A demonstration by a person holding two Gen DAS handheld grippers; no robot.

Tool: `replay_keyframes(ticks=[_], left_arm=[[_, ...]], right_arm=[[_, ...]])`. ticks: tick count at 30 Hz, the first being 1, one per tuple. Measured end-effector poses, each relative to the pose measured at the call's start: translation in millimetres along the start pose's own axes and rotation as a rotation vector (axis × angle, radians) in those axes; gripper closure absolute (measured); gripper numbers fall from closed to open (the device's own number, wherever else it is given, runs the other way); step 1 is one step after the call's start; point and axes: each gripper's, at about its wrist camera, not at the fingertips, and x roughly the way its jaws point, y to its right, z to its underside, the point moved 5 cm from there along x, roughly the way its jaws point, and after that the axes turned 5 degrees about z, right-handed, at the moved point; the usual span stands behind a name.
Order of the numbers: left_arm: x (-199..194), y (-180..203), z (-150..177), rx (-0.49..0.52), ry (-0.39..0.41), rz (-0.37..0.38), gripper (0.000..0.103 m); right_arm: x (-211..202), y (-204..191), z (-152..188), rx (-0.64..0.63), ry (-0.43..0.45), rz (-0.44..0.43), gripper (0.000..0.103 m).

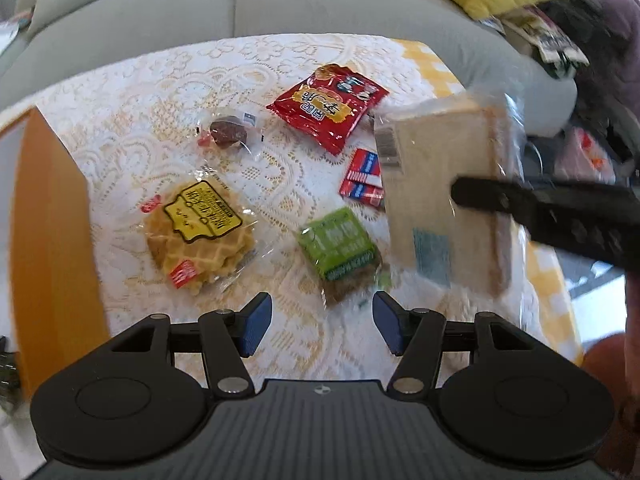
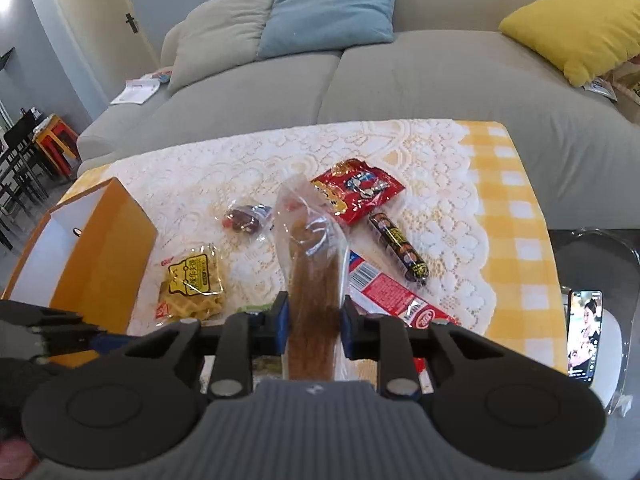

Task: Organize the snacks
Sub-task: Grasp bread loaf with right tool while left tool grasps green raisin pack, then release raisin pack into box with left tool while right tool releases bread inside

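Right wrist view: right gripper (image 2: 313, 330) clamps bagged bread (image 2: 314, 280) edge-on above the table (image 2: 516, 216), clear of other snacks; left gripper (image 1: 322, 330) gapes empty near green packet (image 1: 340, 246), orange box (image 2: 104, 248) left.

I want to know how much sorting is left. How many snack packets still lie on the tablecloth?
6: waffle nearest the orange box, green bar, dates, red bag, red-and-blue packet, sausage stick. Others may be hidden behind the held sandwich.

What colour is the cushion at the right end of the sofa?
Yellow; the cushion shows best in the right wrist view.
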Motion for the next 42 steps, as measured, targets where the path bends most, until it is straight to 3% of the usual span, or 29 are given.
replay_keyframes(ticks=[10,12,19,29,39,42], left_arm=[[55,-6,-15,-0.095,-0.006,-0.002,0.034],[61,-7,-16,-0.11,-0.007,0.005,0.029],[73,-2,-24,-0.114,-0.013,0.005,0.026],[70,4,-26,-0.069,0.009,-0.022,0.055],[20,5,-23,-0.082,0.079,0.002,0.062],[1,4,-22,-0.094,0.104,0.012,0.068]], right_arm=[[3,7,2,0.012,0.039,0.016,0.08],[5,7,2,0.012,0.042,0.016,0.08],[10,10,-2,0.027,0.042,0.023,0.08],[12,5,-4,0.011,0.04,0.037,0.08],[-3,-9,-6,-0.009,0.063,0.064,0.081],[-15,-17,-8,-0.024,0.082,0.062,0.081]])
